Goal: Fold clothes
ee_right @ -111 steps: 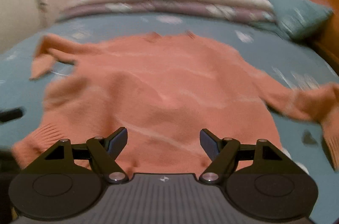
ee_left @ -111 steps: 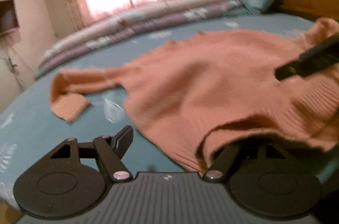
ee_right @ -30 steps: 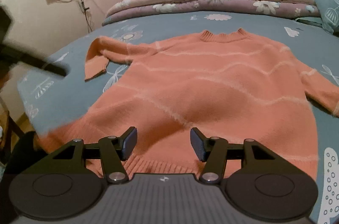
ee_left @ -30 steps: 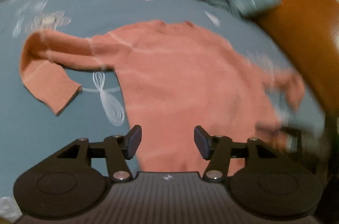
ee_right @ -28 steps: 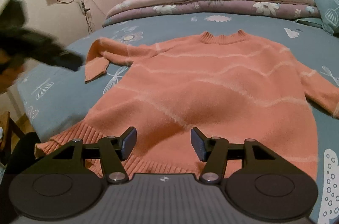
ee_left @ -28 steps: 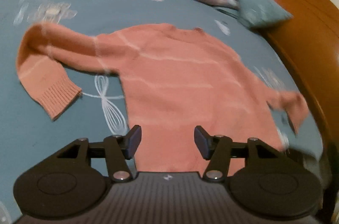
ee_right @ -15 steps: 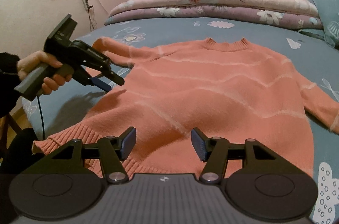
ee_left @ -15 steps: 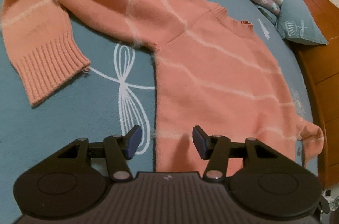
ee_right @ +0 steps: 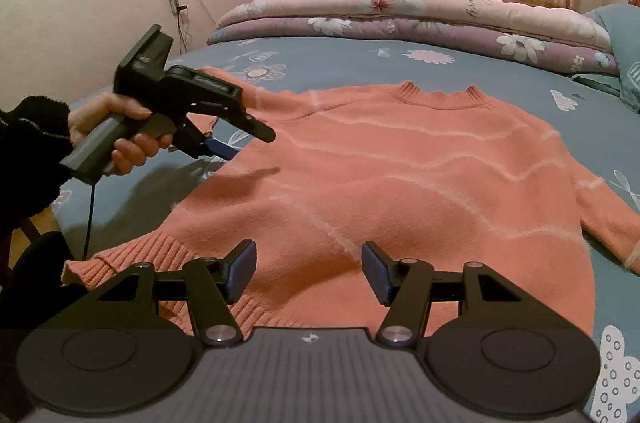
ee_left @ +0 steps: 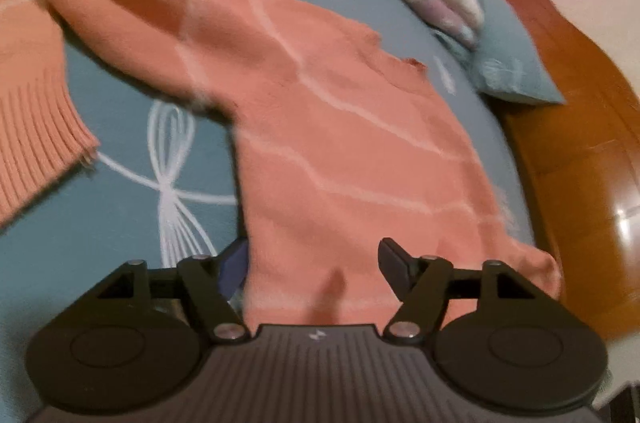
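Blue bedsheet [ee_right: 340, 63] bare around flat sweater [ee_right: 400, 183], both grippers' fingers apart, empty.

My left tongs [ee_left: 314, 255] now sit low over the sweater's [ee_left: 340, 127] left side edge below the armpit, where a second ago they looked down from higher up. Their jaws have just been opening wider, straddling that edge without pinching it.
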`<state>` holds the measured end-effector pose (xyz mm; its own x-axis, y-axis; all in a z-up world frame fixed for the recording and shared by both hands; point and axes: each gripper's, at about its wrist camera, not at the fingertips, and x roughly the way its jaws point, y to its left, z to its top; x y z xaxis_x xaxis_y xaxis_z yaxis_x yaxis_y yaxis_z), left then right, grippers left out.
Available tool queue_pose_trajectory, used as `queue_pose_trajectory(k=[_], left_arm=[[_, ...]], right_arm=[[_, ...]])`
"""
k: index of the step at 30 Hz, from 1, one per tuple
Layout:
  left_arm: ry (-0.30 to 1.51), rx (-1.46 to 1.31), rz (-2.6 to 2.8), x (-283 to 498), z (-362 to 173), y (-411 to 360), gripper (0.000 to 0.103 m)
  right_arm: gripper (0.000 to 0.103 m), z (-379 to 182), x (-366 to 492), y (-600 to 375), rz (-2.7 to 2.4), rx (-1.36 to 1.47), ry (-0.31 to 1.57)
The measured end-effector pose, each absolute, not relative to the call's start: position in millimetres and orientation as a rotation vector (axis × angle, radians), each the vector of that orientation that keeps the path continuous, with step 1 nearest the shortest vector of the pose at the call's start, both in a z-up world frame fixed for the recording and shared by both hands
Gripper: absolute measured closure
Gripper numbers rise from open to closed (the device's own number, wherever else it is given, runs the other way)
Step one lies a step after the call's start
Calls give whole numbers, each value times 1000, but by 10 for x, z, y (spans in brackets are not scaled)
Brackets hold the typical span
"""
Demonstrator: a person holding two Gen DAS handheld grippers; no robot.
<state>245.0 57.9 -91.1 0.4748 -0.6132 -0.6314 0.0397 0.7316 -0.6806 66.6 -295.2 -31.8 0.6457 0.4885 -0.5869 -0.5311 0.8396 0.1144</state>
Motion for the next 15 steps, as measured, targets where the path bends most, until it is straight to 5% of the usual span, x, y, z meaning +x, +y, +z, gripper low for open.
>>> queue_pose_trajectory(k=[8,9,10,11,12,14,15], left_arm=[[994,-715,-496,2248,-995,588,38],[994,-709,-495,2282,-991,556,43],[992,-680,-500,2304,-982,502,65],[988,-635,-498,2295,-970,455,77],[982,-586,-492,2275,-957,414,78],[977,-507,-454,2222,-925,367,98],[980,-485,-430,2202,-913,371,98]], right_arm=[[39,-330,644,-2959,573,-75,649],[39,-334,644,-2949,571,-82,650],[39,-338,646,-2939,569,-90,653],[39,-342,644,-2931,566,-95,656],[39,-344,644,-2935,562,-97,657],[39,-344,645,-2954,556,-95,656],[39,-340,644,-2968,553,-91,654]])
